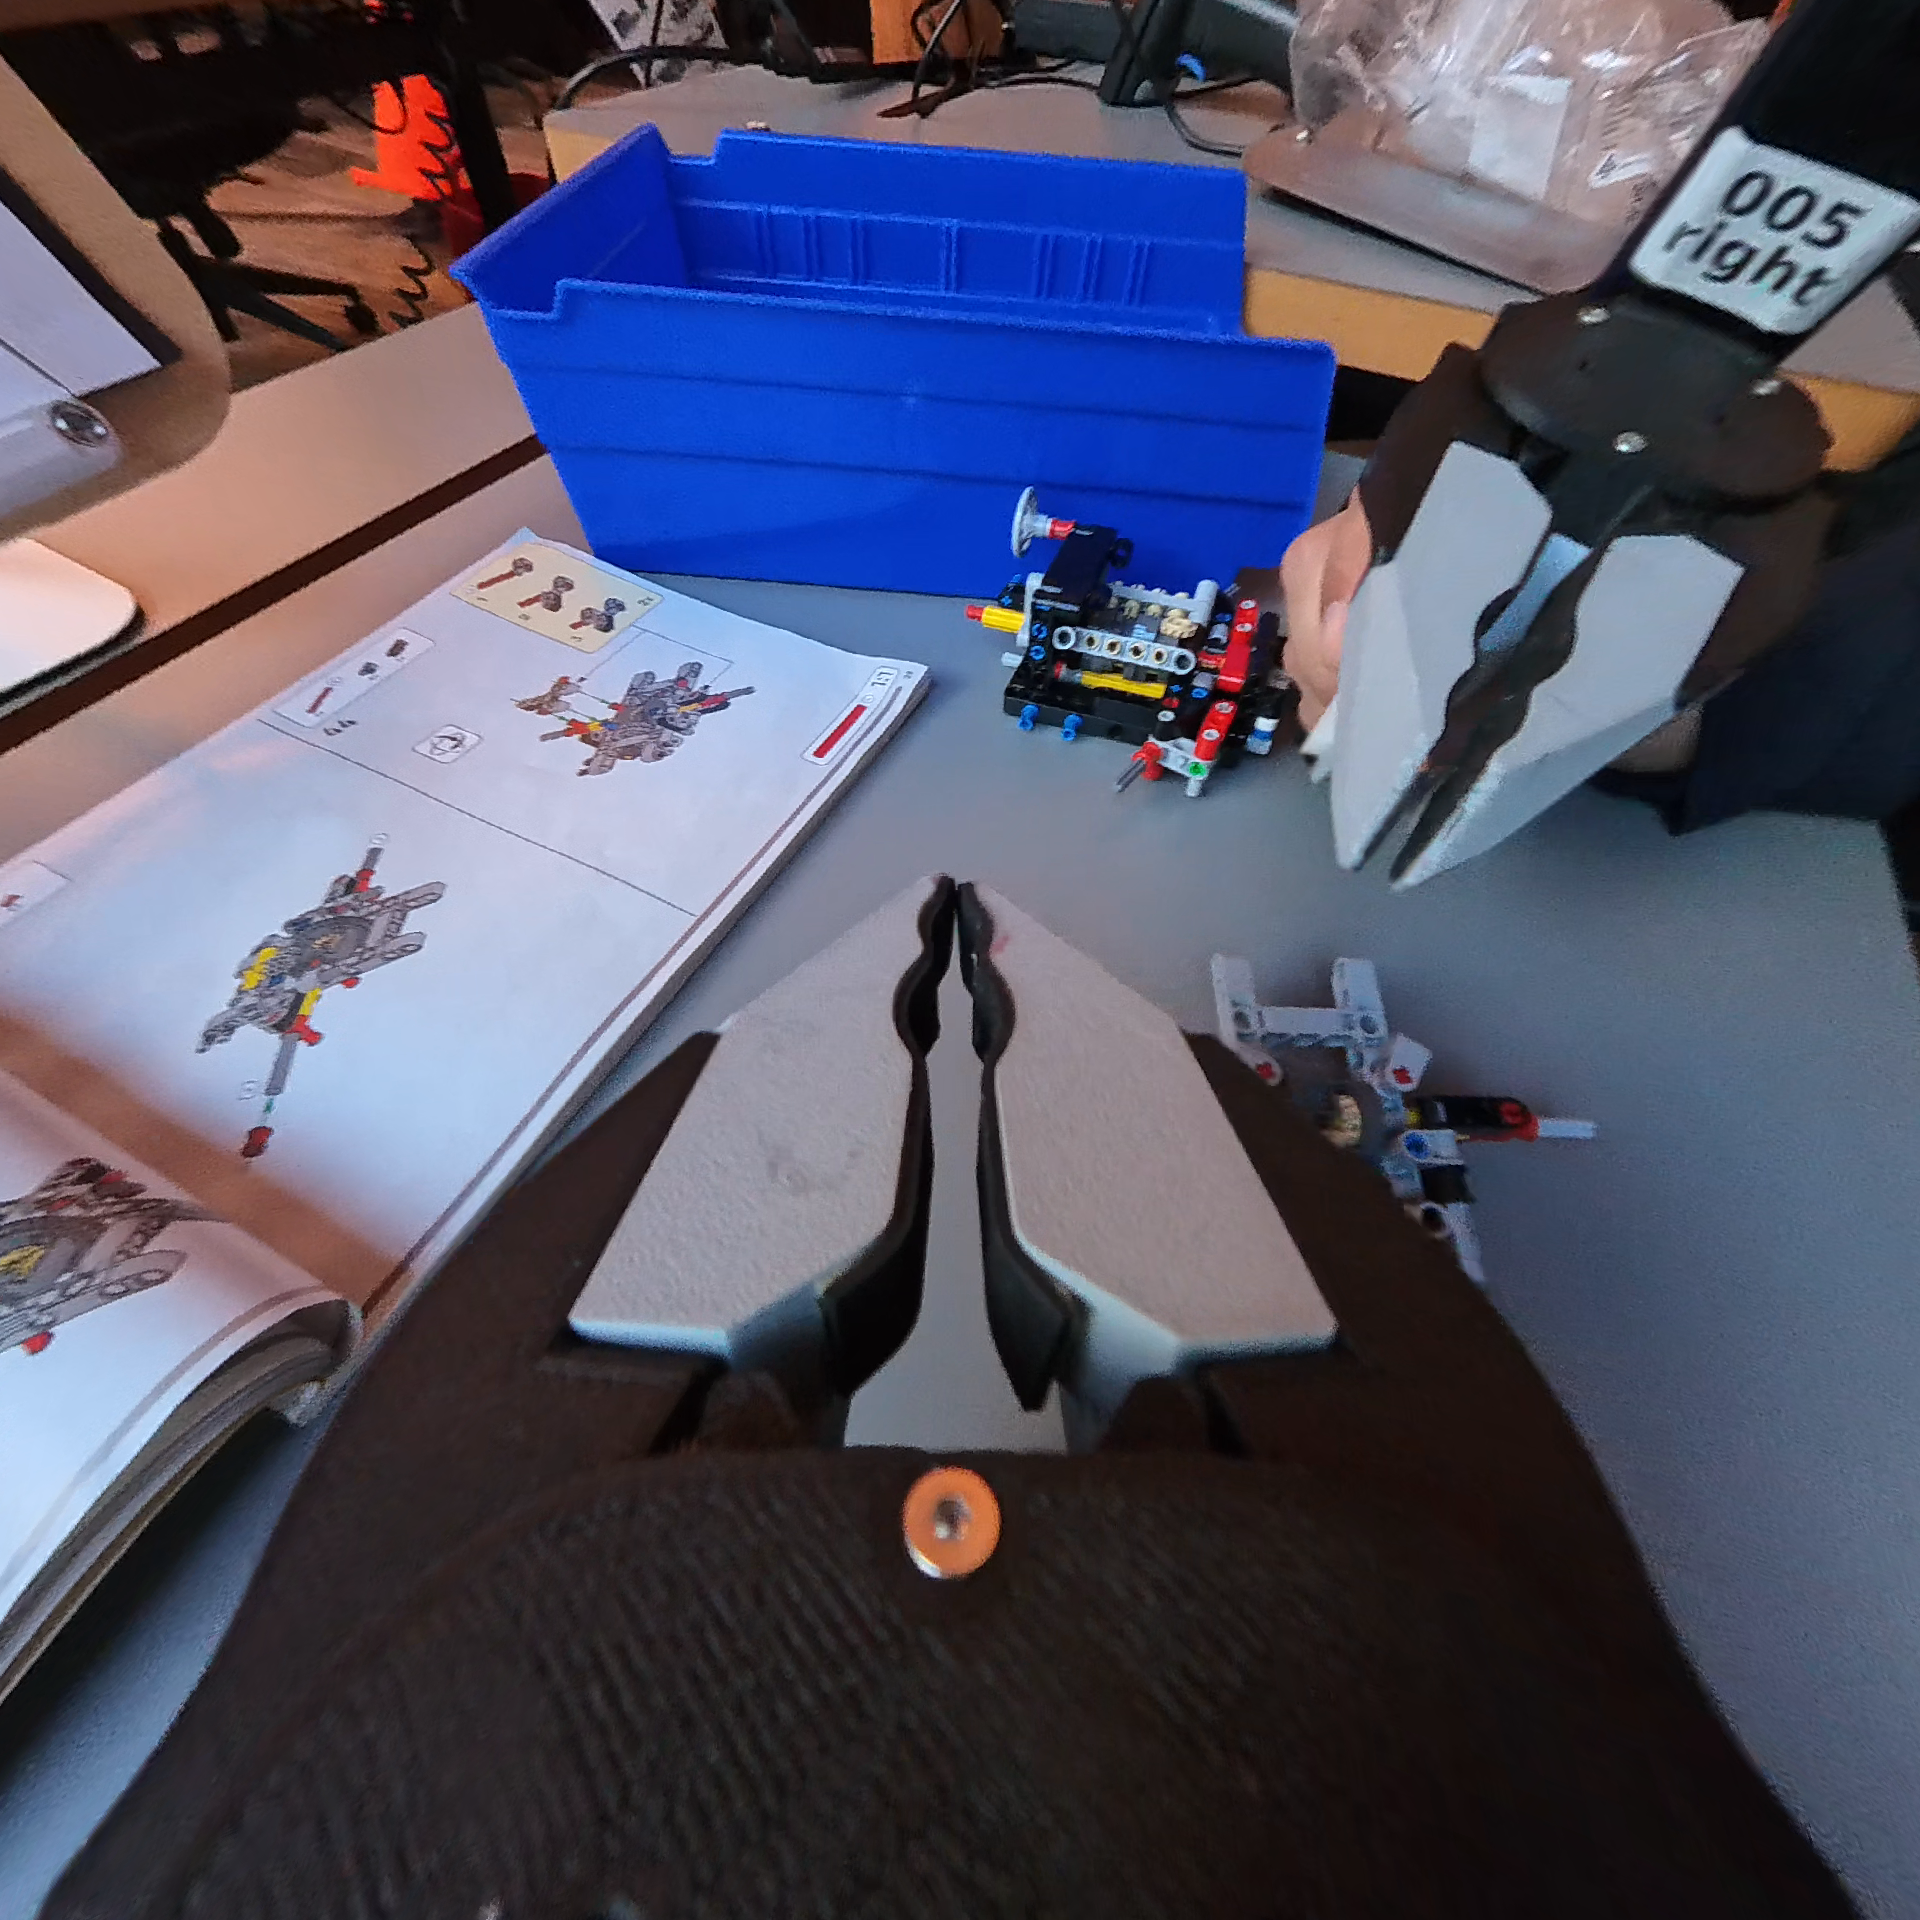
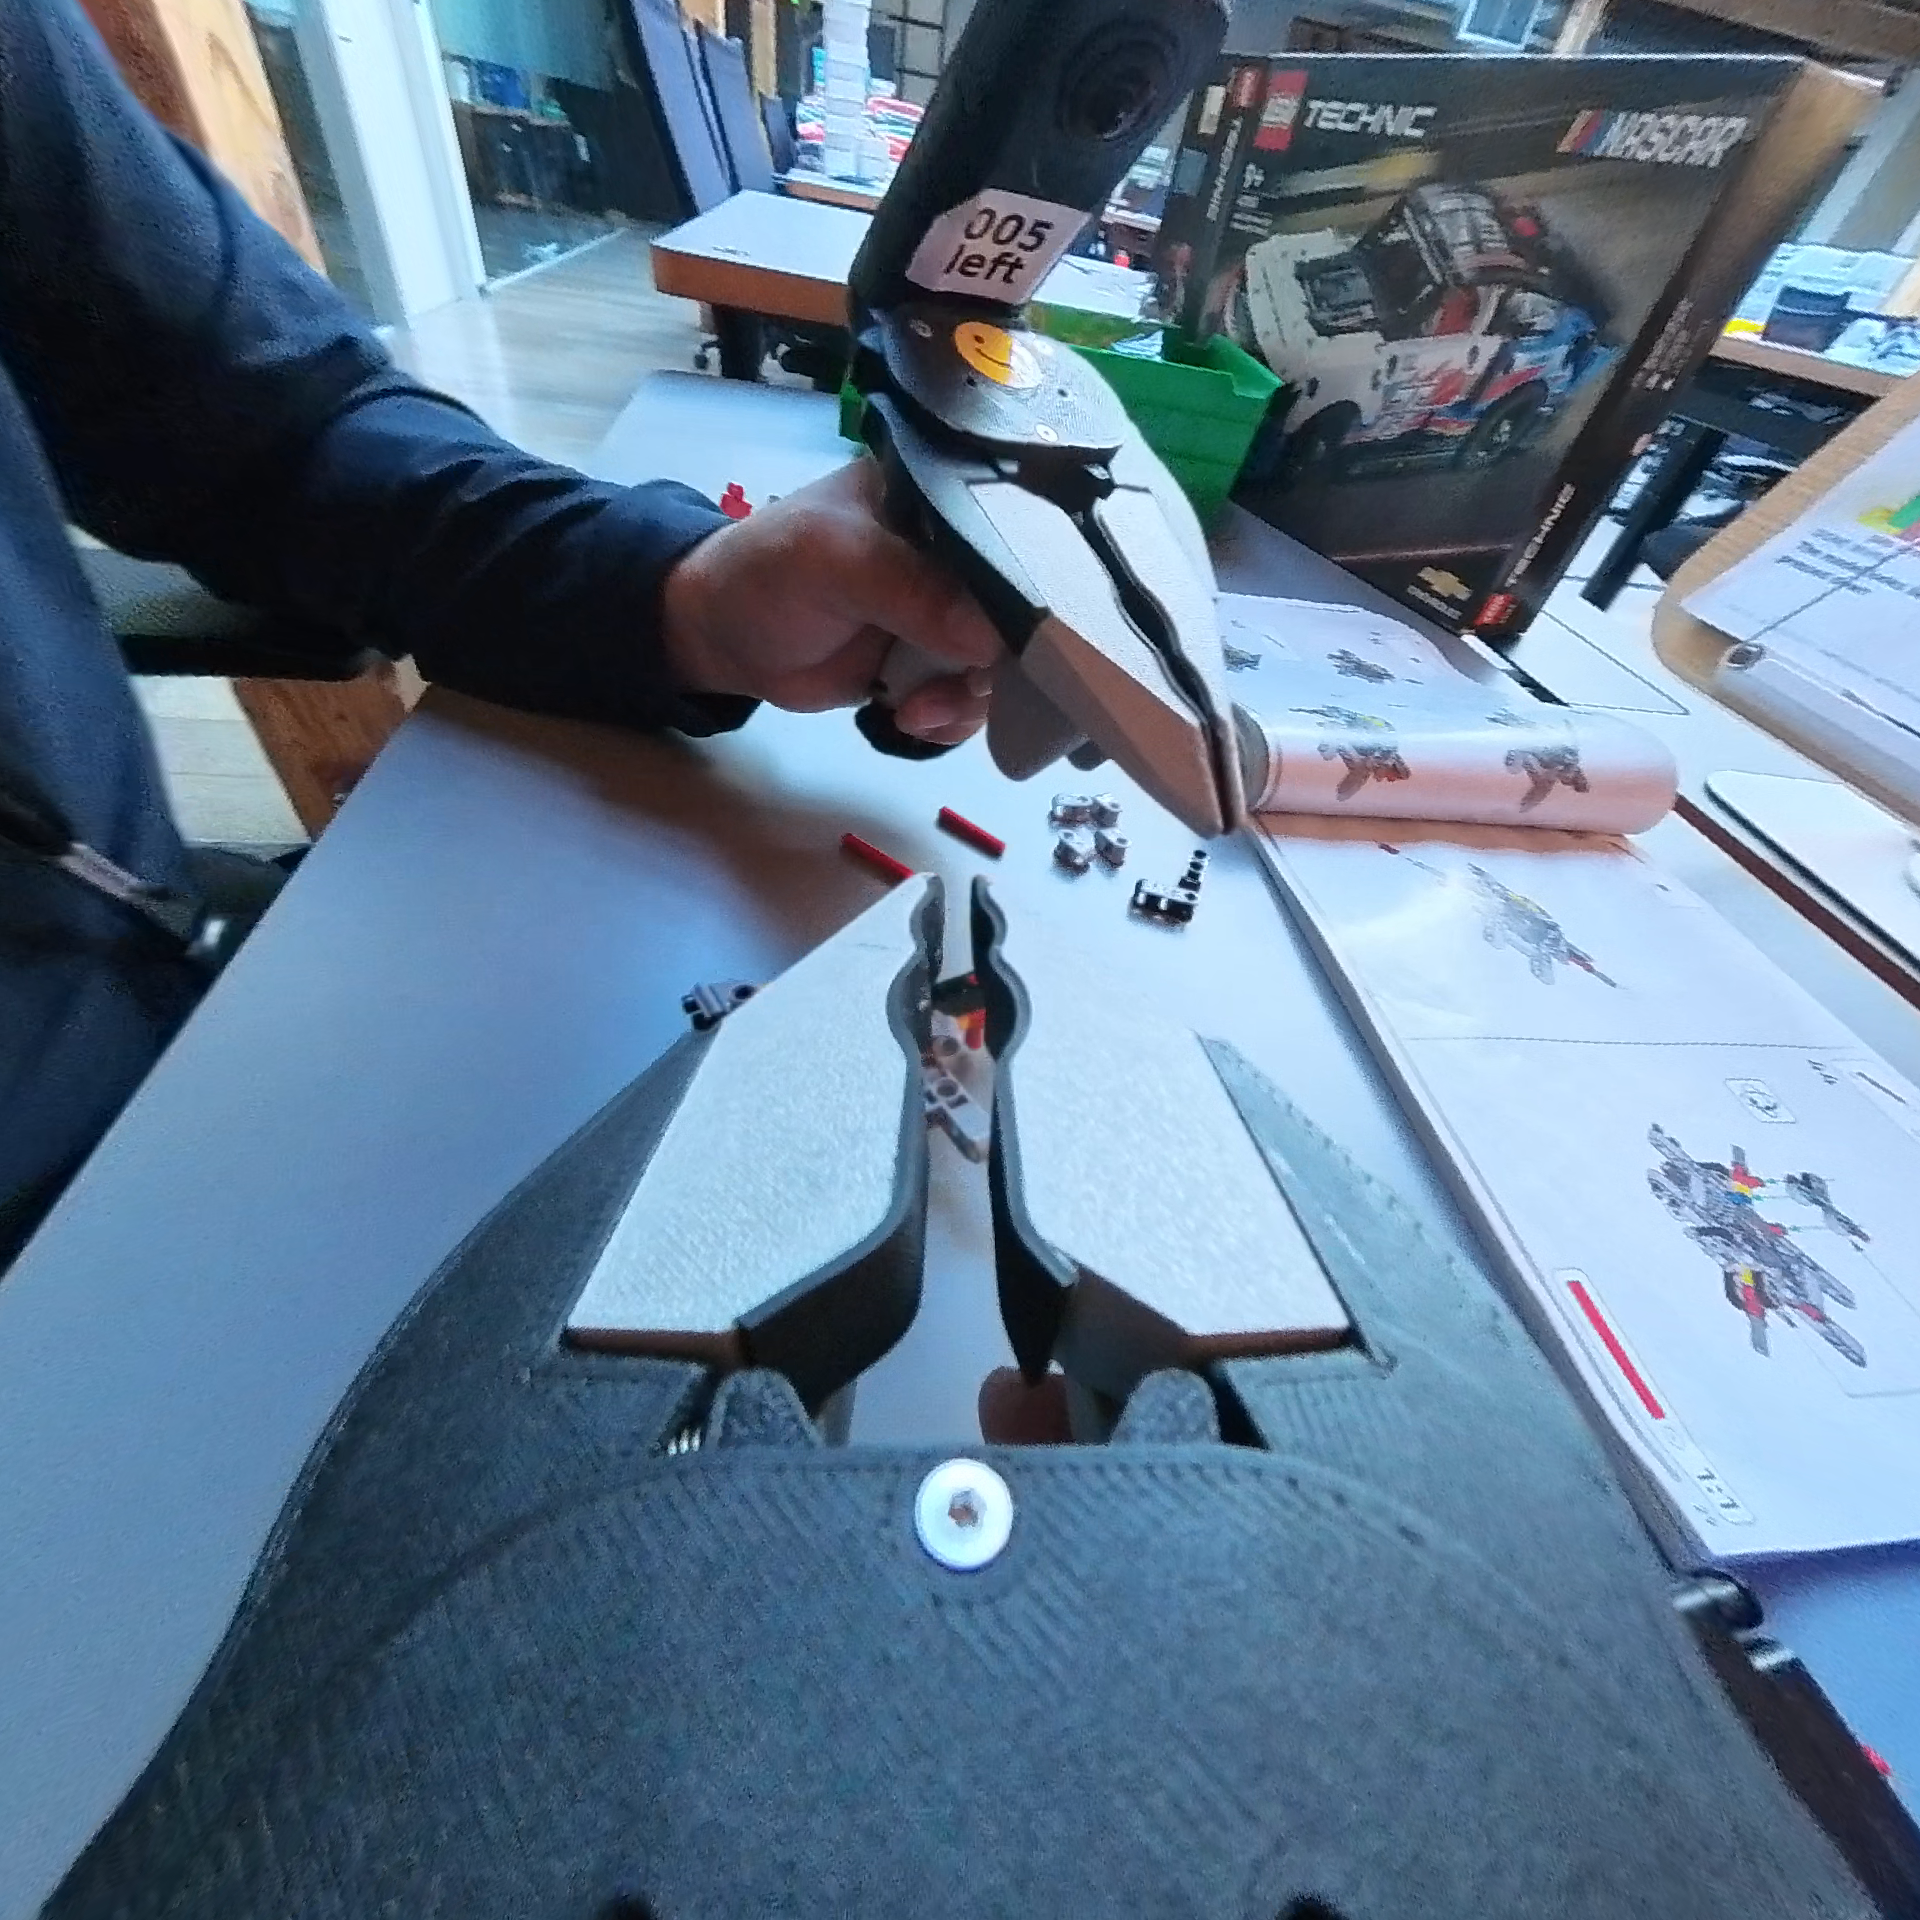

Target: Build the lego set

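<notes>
My left gripper [image 1: 956, 891] is shut with nothing between its pads, and hovers over the grey table [image 1: 1039, 831] beside an open instruction booklet [image 1: 416, 831]. It also shows in the right wrist view [image 2: 1224, 821], shut, held by a hand. My right gripper [image 2: 958, 891] is shut on nothing. It shows in the left wrist view [image 1: 1387, 868] above the table. A small light grey brick assembly [image 1: 1351, 1039] lies on the table under it, glimpsed behind the pads [image 2: 951, 1081]. A black, red and yellow brick-built assembly [image 1: 1132, 655] stands in front of a blue bin [image 1: 883, 395].
Two red axles [image 2: 971, 831], several small grey connectors [image 2: 1086, 831], a black angled piece [image 2: 1169, 894] and a small grey piece [image 2: 712, 1003] lie loose on the table. A dark set box [image 2: 1455, 312] and a green bin [image 2: 1195, 405] stand farther off. The booklet [image 2: 1558, 1091] lies at right. The grippers' ends are close to 8 cm from one another.
</notes>
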The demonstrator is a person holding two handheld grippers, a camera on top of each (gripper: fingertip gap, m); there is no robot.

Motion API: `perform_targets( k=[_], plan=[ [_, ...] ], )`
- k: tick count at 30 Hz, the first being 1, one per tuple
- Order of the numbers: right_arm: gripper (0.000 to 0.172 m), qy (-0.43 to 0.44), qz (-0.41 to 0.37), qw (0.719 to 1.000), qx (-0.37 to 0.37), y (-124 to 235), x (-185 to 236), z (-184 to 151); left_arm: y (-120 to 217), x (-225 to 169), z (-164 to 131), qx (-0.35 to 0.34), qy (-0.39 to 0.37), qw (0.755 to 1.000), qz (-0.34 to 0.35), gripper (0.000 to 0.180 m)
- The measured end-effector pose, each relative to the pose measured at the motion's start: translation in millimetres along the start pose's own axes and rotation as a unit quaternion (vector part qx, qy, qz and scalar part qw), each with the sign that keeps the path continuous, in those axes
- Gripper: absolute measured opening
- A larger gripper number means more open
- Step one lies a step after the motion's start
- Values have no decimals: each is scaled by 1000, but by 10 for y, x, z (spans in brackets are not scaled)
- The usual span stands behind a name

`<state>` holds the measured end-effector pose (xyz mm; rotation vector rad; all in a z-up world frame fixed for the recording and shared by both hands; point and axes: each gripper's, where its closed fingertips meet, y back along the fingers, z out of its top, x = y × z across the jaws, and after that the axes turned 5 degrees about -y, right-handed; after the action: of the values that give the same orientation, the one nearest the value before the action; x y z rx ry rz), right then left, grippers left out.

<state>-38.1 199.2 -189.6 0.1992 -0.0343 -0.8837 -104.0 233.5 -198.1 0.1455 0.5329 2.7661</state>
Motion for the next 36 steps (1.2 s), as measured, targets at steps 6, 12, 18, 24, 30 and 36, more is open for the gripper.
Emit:
perform_targets(
  k=[6, 12, 18, 24, 30, 36],
  plan=[
    [1, 9, -51, 998, 26, 8, -129, -89, -15, 95, -80, 14, 1, 1000, 17, 0],
    [0, 1, -101, 995, 18, 77, -300, -70, 17, 195, -78, 14, -21, 998, 50, 0],
    [0, 3, -132, 991, 9, 95, -352, -34, 52, 315, -118, 17, -16, 997, 74, 0],
    [0, 6, -139, 990, 20, 67, -355, -70, 77, 348, -114, 13, -12, 997, 78, 0],
    [0, 4, -129, 992, 12, 54, -347, -49, 29, 256, -100, 13, -18, 998, 58, 0],
    [4, -4, -77, 997, 13, 1, -217, -40, -10, 122, -88, 22, -35, 998, 36, 0]
  ],
)
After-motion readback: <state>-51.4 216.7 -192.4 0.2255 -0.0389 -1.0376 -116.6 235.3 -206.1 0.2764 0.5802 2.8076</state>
